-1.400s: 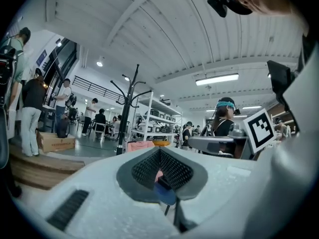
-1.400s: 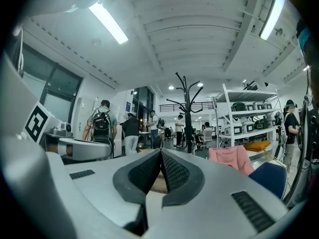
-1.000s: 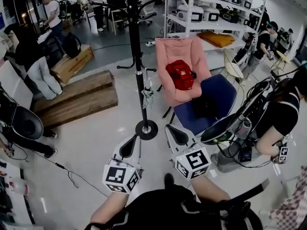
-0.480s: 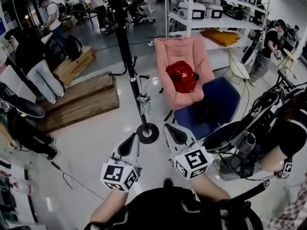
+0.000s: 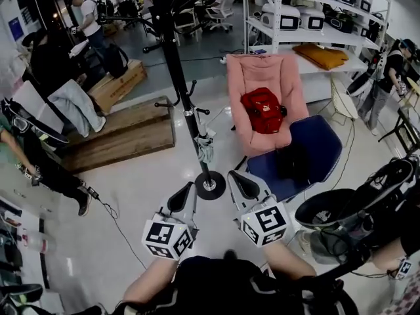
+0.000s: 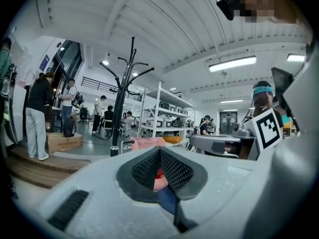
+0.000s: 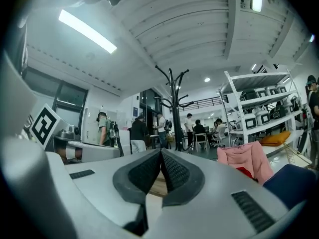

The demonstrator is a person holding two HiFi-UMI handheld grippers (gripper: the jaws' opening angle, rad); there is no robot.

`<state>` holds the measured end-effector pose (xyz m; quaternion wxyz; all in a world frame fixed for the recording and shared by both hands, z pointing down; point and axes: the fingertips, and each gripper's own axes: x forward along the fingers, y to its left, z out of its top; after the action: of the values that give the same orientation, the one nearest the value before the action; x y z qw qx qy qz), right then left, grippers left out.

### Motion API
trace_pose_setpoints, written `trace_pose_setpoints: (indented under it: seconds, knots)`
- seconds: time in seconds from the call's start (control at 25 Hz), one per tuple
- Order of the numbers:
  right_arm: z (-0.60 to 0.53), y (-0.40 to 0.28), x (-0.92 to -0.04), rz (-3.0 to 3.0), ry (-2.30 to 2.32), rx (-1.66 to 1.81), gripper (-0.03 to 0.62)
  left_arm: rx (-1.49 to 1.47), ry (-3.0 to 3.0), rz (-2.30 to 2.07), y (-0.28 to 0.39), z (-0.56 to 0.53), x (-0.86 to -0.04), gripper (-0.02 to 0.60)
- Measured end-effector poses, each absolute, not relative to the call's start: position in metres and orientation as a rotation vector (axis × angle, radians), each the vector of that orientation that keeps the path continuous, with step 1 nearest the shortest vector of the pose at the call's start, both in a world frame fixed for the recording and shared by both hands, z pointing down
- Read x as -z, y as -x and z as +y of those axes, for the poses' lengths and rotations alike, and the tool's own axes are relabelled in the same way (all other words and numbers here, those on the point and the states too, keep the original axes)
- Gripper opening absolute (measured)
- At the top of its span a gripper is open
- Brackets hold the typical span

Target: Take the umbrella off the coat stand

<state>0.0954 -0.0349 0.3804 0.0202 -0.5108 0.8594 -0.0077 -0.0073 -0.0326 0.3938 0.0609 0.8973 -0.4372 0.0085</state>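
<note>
Both my tools, left point(image 5: 180, 199) and right point(image 5: 243, 184), are clenched on nothing. The small pale folded umbrella point(image 5: 205, 148) hangs upright, low on the tall black metal coat stand point(image 5: 176, 71), straight ahead between them; neither tool is clearly nearer.

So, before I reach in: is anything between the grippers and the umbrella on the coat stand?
Nothing visible does. The umbrella hangs low on the coat stand, ahead of the left gripper and right gripper; only open floor and the stand's base lie between.
</note>
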Motion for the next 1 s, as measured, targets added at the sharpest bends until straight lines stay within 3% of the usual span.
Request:
trace_pose_setpoints:
  seconds: [0.56,1.0]
  knots:
    - [-0.108,-0.105,-0.385,2.674,1.634,0.012,0.008,-0.012,-2.713,-1.275,-0.008,-0.107,-0.407,0.005]
    - [-0.169,-0.084,-0.39,2.688,1.728,-0.048,0.008,-0.018,-2.711,-1.253,0.021,-0.181,-0.412,0.005]
